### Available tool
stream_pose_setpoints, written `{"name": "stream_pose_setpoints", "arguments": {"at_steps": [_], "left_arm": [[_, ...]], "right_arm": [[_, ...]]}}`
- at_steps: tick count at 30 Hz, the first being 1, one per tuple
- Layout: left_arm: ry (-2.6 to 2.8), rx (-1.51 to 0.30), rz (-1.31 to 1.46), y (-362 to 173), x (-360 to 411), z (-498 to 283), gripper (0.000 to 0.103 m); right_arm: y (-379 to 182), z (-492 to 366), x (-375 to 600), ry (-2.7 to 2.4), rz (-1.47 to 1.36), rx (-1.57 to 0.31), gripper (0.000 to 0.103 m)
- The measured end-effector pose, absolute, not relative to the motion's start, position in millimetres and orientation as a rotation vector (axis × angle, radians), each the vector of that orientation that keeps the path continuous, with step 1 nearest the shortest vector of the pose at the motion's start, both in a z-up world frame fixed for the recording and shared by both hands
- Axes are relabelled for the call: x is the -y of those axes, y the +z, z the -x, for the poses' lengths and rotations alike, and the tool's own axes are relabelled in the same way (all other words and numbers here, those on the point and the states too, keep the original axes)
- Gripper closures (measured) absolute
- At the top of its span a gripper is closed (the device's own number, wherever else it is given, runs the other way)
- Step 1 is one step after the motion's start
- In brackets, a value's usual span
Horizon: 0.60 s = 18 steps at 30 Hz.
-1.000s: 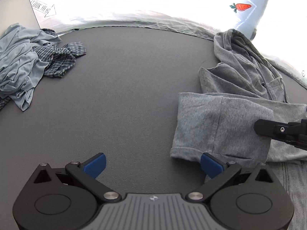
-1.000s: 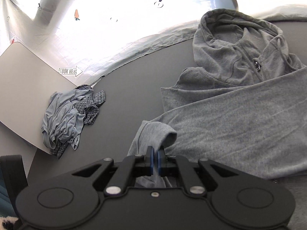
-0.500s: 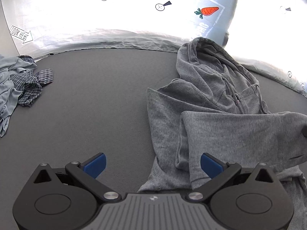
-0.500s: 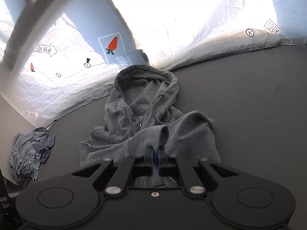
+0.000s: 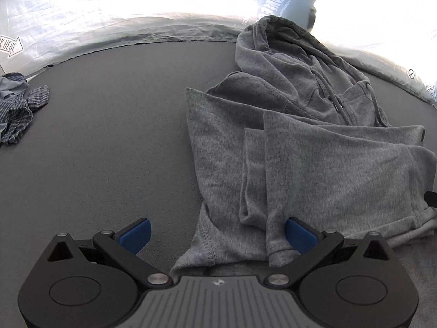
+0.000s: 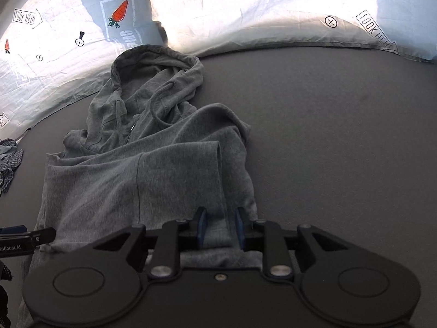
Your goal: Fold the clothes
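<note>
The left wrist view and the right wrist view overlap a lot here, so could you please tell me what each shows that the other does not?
Only the left wrist view shows the left gripper head-on, its fingers spread wide around the hoodie's lower hem, and more of the plaid garment.

Only the right wrist view shows the right gripper, fingers parted over the folded sleeve, and the bare mat to the right.

Both show the grey hoodie with both sleeves folded across, and the carrot-print sheet.

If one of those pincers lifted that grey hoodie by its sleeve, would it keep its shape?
Probably not. The grey hoodie lies in soft wrinkles, so it would likely droop. Its sleeve is folded flat across the body, suggesting thin, floppy cloth. The hood would probably trail behind.
</note>
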<state>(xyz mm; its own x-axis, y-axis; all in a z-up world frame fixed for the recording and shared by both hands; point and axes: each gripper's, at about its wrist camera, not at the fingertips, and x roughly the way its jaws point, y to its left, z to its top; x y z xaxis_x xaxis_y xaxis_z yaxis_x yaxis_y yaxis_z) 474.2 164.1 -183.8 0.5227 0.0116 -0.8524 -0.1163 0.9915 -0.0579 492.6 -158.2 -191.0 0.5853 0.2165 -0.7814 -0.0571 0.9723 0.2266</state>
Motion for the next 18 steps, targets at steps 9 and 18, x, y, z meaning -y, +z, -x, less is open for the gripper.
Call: {"name": "stream_pose_setpoints", "arguments": {"at_steps": [9, 18], "left_arm": [[0.067, -1.056, 0.139, -185, -168, -479, 0.0], [0.094, -1.05, 0.178, -158, -188, -509, 0.0]], "right_arm": [[-174, -490, 163, 0.279, -0.229, -0.941, 0.009], [-148, -515, 179, 0.279, -0.269, -0.849, 0.0]]}}
